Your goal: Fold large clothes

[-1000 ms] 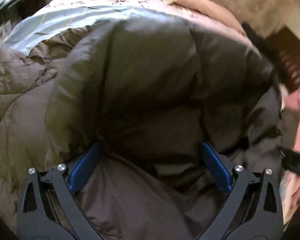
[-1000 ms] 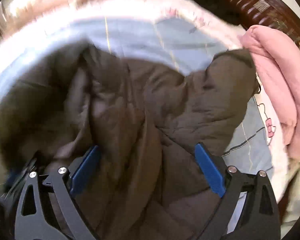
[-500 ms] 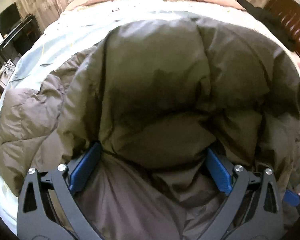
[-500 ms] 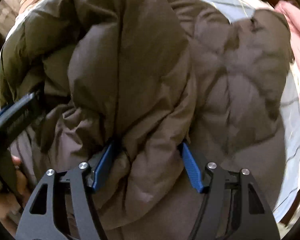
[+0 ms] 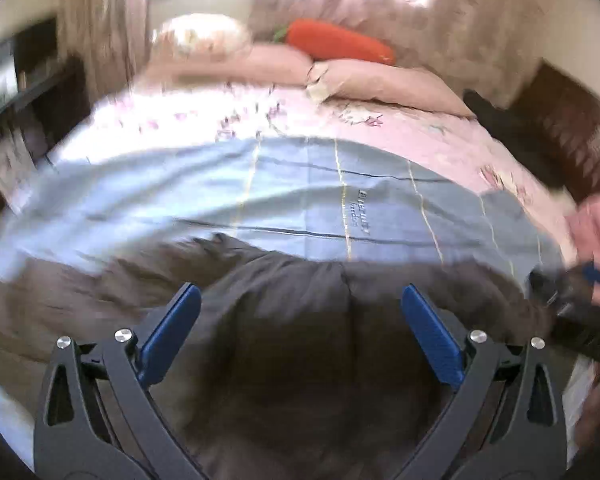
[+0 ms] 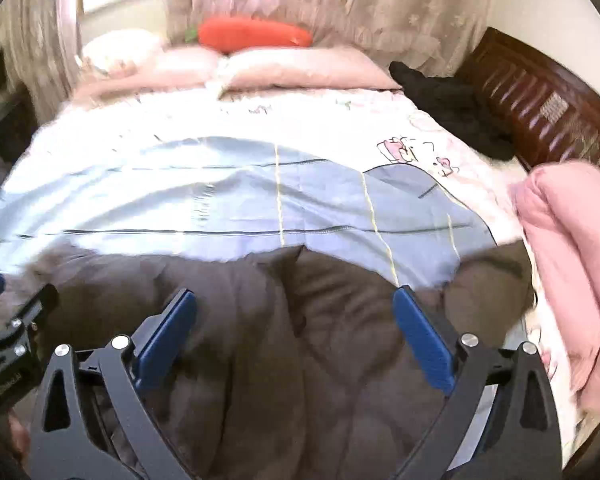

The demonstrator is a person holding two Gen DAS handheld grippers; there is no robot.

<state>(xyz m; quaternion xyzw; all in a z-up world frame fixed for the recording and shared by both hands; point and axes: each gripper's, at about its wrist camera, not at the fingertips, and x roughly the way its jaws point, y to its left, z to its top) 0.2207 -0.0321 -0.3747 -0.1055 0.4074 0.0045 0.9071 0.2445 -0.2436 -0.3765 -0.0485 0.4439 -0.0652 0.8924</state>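
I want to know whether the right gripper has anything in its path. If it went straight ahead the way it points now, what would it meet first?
Most likely the brown padded coat: it fills the space ahead of the right gripper, whose jaws are opening with nothing pinched. Beyond the coat lies the blue bedsheet; depth is hard to judge.

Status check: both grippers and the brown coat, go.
Left gripper open, over brown coat. Right gripper jaws opening, nothing pinched. Coat bunched on the bed. Pink garment alongside, apart.

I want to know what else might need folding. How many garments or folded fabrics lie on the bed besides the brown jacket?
2: a black garment at the far right by the headboard, and a pink folded blanket at the right edge. Others may be hidden under the brown jacket.
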